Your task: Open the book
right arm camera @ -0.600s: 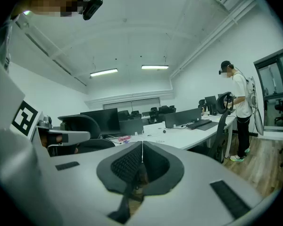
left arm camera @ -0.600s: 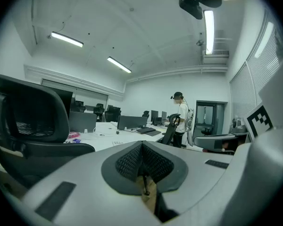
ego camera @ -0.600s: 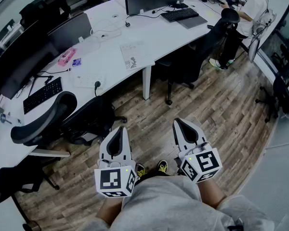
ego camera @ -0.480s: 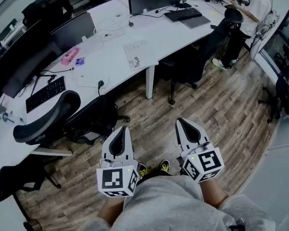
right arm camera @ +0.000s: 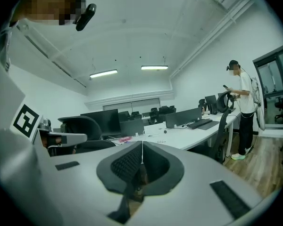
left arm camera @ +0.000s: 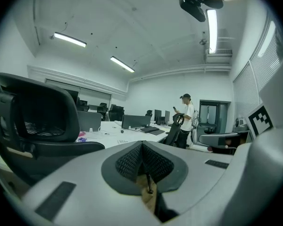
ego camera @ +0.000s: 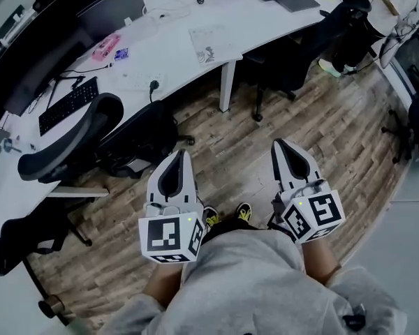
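Note:
A thin white booklet or printed sheet (ego camera: 211,44) lies flat on the long white desk (ego camera: 265,19), far ahead of both grippers; I cannot tell whether it is the book. My left gripper (ego camera: 184,153) is held over the wooden floor in front of the person's legs, jaws closed tip to tip with nothing in them. My right gripper (ego camera: 278,144) hangs beside it, likewise shut and empty. In the left gripper view the left gripper (left arm camera: 142,143) points at the desk, and in the right gripper view the right gripper (right arm camera: 142,143) does too.
Black office chairs (ego camera: 77,142) stand between me and the desk. On the desk lie a keyboard (ego camera: 64,105), a pink item (ego camera: 105,47) and cables, with monitors (ego camera: 119,9) behind. A person (right arm camera: 243,112) stands at the desk's far right end. Wooden floor (ego camera: 321,138) lies ahead.
The desk and chairs have slid up and away in the head view, and both grippers sit a little higher in the picture. Both stay shut and empty.

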